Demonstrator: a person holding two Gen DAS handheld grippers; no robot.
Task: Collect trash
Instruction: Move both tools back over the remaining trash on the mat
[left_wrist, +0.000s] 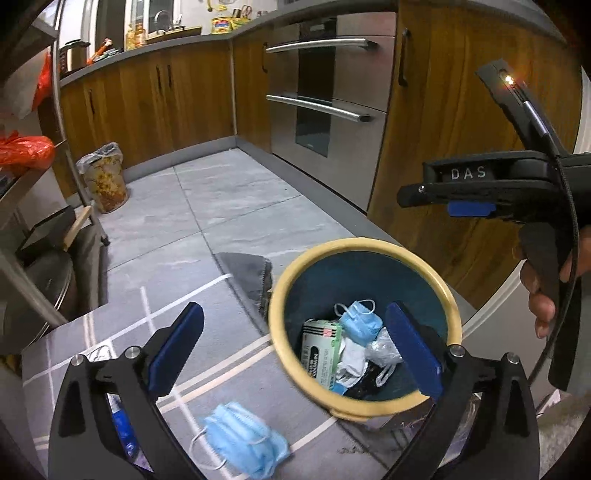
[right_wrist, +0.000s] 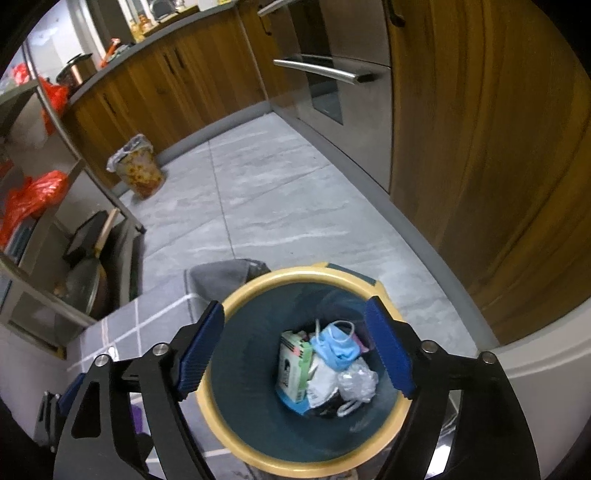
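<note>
A round bin with a yellow rim (left_wrist: 280, 343) and dark teal inside stands on a grey lined mat. In it lie a blue face mask (right_wrist: 338, 347), a green and white box (right_wrist: 293, 365), white paper and crumpled clear plastic (right_wrist: 358, 382). My right gripper (right_wrist: 294, 308) hangs open right over the bin's mouth, with nothing between its blue pads. A second blue face mask (left_wrist: 240, 439) lies on the mat left of the bin. My left gripper (left_wrist: 295, 314) is open above this mask, with nothing held. The right gripper's black body (left_wrist: 491, 177), held by a hand, shows in the left wrist view.
A grey cloth (left_wrist: 247, 277) lies just behind the bin. A patterned bin with a plastic liner (right_wrist: 140, 170) stands by the wooden cabinets. A steel oven front (left_wrist: 332, 92) is at the back. A metal rack with red bags (right_wrist: 33, 199) fills the left side.
</note>
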